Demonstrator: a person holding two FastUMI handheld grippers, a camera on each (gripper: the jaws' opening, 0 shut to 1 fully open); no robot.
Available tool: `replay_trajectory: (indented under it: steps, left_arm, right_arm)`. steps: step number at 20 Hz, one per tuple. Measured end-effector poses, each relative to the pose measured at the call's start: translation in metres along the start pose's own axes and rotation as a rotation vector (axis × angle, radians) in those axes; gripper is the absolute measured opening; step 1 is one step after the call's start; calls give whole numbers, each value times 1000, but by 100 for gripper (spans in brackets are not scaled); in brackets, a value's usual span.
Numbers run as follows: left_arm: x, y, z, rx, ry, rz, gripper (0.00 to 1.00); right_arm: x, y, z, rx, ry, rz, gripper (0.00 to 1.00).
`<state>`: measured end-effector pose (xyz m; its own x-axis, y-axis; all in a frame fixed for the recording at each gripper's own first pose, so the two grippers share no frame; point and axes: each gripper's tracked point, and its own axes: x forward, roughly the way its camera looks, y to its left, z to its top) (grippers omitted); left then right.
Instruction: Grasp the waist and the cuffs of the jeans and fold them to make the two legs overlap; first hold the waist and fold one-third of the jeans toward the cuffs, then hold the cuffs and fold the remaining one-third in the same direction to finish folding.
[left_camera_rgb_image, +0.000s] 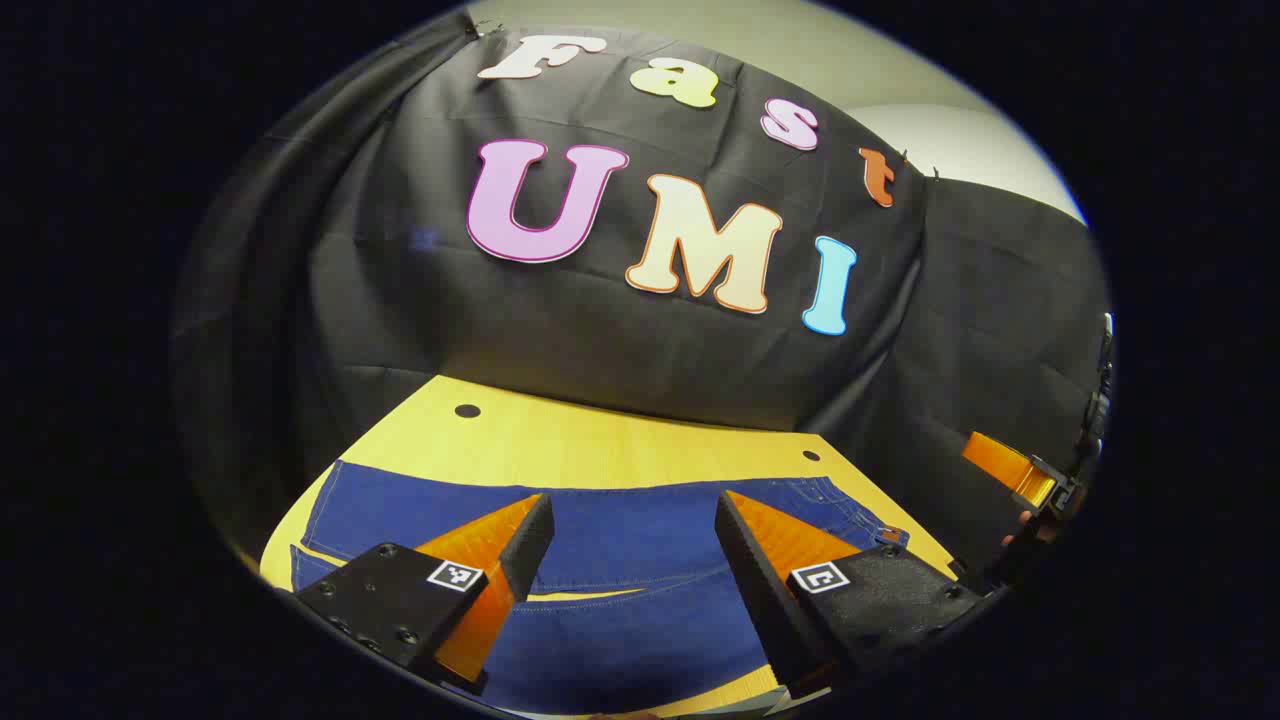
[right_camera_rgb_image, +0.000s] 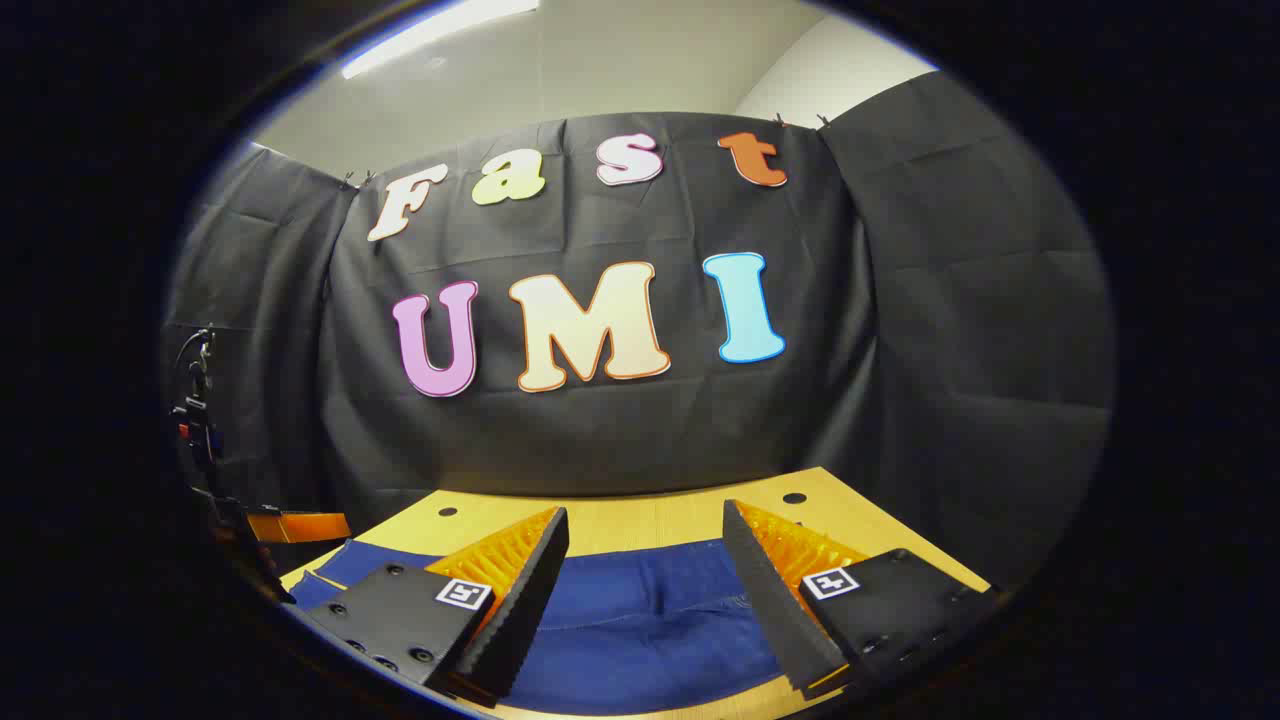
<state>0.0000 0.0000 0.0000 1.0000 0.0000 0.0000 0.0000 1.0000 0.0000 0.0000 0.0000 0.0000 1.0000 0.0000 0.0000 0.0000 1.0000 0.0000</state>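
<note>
— Left gripper view first: where are the jeans (left_camera_rgb_image: 620, 560)?
— Low in the frame, spread flat and dark blue across the yellow tabletop (left_camera_rgb_image: 600, 440), running from lower left to lower right. A curved seam line crosses the cloth near the bottom centre.
— And the left gripper (left_camera_rgb_image: 633, 520)?
— Its two orange-and-black fingers (left_camera_rgb_image: 500, 545) stand wide apart at the bottom of the frame, above the denim, with nothing between them. Whether the tips touch the cloth, I cannot tell.
— Anything at the right edge?
— The right gripper (left_camera_rgb_image: 1015, 470) shows there, an orange finger off the tabletop's edge; its spread is hard to judge from that view.
— Right gripper view, then?
— The right gripper (right_camera_rgb_image: 645, 535) has its fingers (right_camera_rgb_image: 520, 570) set wide too, holding nothing. The jeans (right_camera_rgb_image: 650, 610) lie along the bottom of the frame on the tabletop (right_camera_rgb_image: 650, 515). At the lower left edge the left gripper (right_camera_rgb_image: 295, 525) pokes in, near a corner of the denim.
</note>
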Motion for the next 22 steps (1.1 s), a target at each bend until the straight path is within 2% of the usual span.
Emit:
replay_trajectory:
  steps: [1, 8, 12, 15, 16, 17, 21, 22]
  left_arm:
    - [0, 0, -1, -10, 2, -9, 96]
    - [1, 28, -25, 36, 51, -48, 95]
    - [0, 52, -46, 88, 122, -107, 96]
    - [-9, 72, -76, 178, 242, -185, 95]
    - [-15, 80, -86, 226, 284, -209, 95]
    - [-23, 88, -98, 276, 333, -234, 96]
    - [-60, 121, -148, 414, 551, -332, 95]
    - [-70, 124, -161, 446, 600, -361, 96]
  right_arm:
    - [1, 0, -2, -7, 7, 1, 97]
    - [7, 17, -24, -12, 56, 8, 97]
    - [5, 39, -42, -25, 85, 30, 97]
    - [4, 53, -58, -34, 108, 44, 97]
    - [3, 55, -64, -34, 119, 46, 92]
    - [1, 58, -71, -31, 133, 48, 97]
    - [-4, 62, -96, -30, 197, 45, 97]
    - [-5, 61, -99, -33, 206, 43, 92]
